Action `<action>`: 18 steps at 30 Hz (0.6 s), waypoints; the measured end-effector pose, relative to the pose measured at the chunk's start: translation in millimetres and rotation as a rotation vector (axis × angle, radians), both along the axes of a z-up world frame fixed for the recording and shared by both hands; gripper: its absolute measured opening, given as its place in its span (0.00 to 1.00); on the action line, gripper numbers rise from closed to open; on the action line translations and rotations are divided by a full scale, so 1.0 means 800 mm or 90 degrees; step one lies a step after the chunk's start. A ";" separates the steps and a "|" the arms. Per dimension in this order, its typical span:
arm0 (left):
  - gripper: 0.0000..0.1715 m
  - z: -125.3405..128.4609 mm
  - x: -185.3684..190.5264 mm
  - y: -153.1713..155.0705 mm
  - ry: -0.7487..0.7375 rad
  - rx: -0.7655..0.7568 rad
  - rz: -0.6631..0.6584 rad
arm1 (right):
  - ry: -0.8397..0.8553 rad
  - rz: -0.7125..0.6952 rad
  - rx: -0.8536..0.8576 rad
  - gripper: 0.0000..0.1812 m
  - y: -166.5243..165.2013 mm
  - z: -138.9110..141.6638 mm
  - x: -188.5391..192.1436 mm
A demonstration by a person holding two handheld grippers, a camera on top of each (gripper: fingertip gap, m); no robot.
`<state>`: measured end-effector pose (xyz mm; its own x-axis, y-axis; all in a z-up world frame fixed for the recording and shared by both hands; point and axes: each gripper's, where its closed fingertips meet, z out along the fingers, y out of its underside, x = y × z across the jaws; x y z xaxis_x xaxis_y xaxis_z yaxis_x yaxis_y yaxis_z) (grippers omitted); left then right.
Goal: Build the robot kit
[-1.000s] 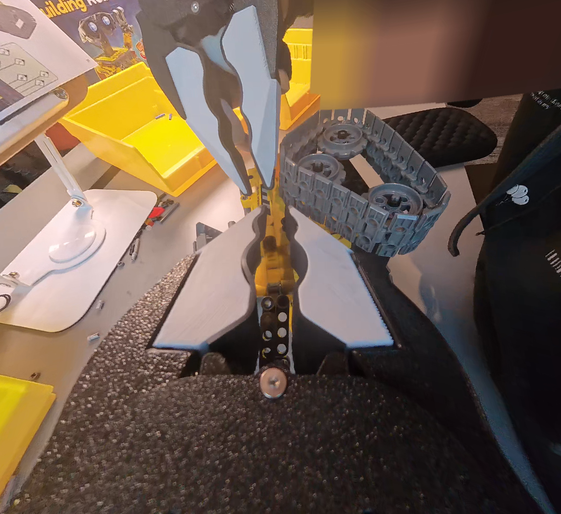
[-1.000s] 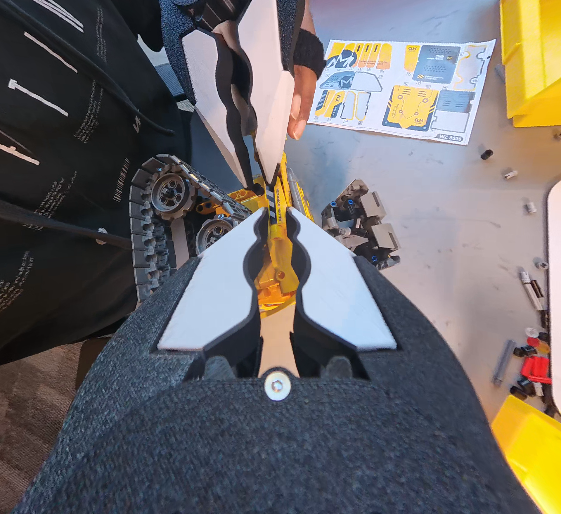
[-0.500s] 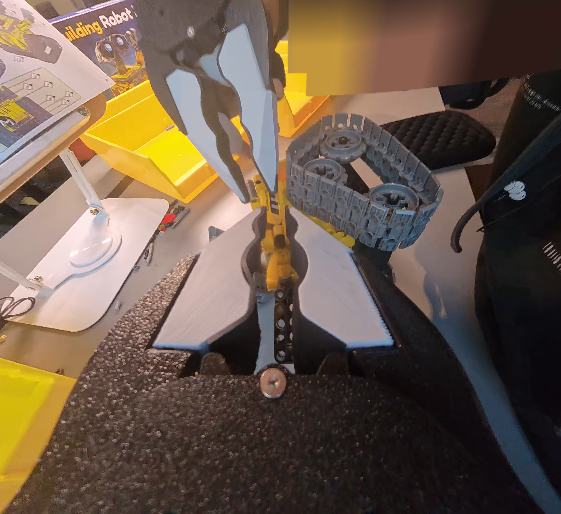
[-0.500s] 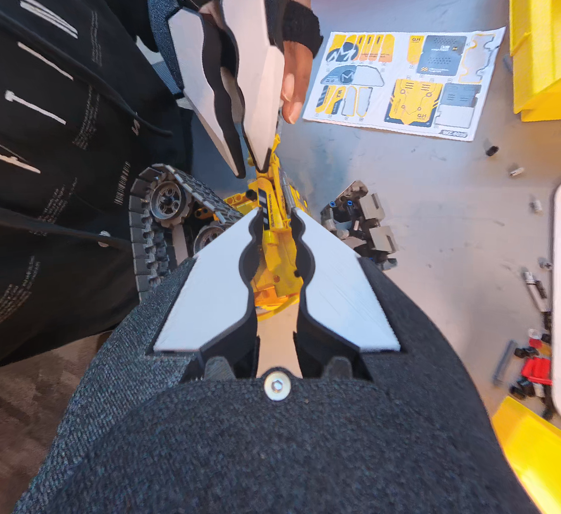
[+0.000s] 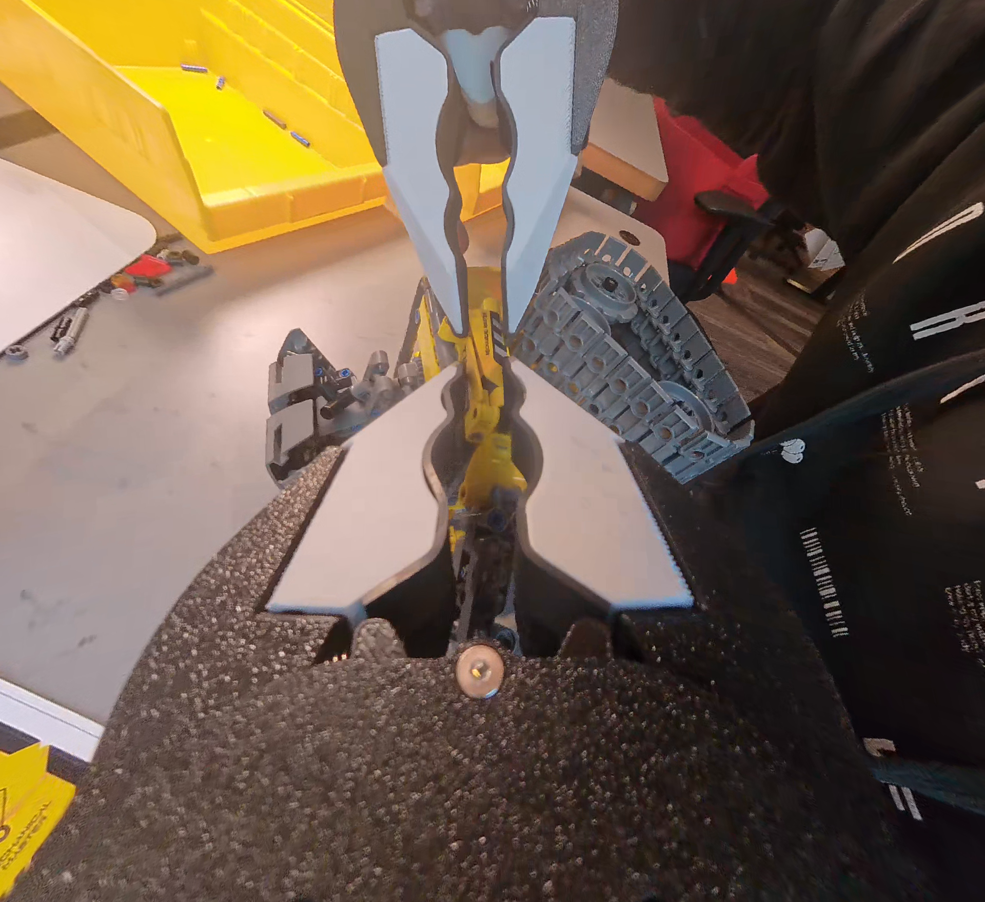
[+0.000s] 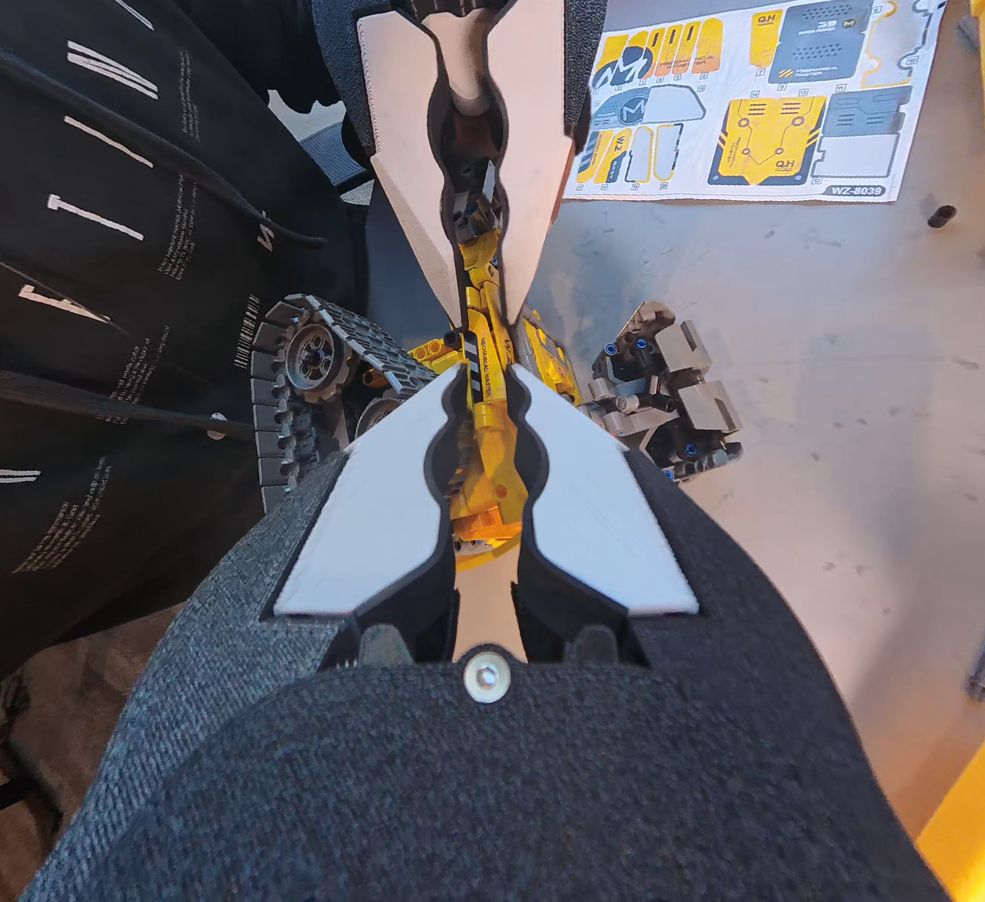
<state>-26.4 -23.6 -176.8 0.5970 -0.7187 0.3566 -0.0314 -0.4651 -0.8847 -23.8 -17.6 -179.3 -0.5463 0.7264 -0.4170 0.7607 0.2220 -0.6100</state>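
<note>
We see yellow parts bins (image 5: 176, 93) in the upper left of the left wrist view, loose small pieces (image 5: 133, 274) on the grey desk (image 5: 133, 450) below them, and a sticker sheet (image 6: 746, 98) upper right in the right wrist view.

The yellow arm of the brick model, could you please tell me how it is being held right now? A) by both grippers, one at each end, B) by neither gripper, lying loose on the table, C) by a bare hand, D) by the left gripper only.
A: the left gripper and the right gripper are each closed on the yellow arm from opposite ends, tips nearly meeting, beside the grey track.
</note>
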 end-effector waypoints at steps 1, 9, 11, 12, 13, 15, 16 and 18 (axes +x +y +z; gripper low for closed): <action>0.07 0.000 0.000 0.000 -0.001 -0.007 -0.001 | -0.004 0.000 -0.003 0.08 0.000 0.000 0.001; 0.07 0.000 0.001 0.001 -0.028 -0.053 -0.012 | -0.027 0.016 0.014 0.08 0.001 -0.002 0.003; 0.07 0.003 0.001 0.000 -0.031 -0.046 -0.016 | -0.013 0.036 0.058 0.08 0.001 -0.001 0.004; 0.07 0.004 0.000 -0.001 -0.032 -0.040 -0.018 | -0.003 0.050 0.086 0.08 0.001 -0.001 0.005; 0.07 0.006 -0.003 -0.002 -0.032 -0.036 -0.016 | 0.008 0.062 0.113 0.09 0.002 0.000 0.007; 0.09 0.008 -0.008 -0.002 -0.041 -0.036 -0.010 | 0.020 0.070 0.148 0.09 0.004 -0.002 0.007; 0.12 0.007 -0.009 -0.002 -0.046 -0.044 -0.010 | 0.027 0.073 0.157 0.09 0.003 -0.002 0.006; 0.17 -0.003 -0.004 -0.005 -0.037 -0.070 -0.029 | 0.037 0.083 0.178 0.08 0.003 -0.005 0.004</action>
<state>-29.5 -27.4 -179.3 0.5406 -0.6987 0.4685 -0.0043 -0.5592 -0.8290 -20.3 -15.4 -183.2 -0.6592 0.7311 -0.1760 0.6805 0.4803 -0.5534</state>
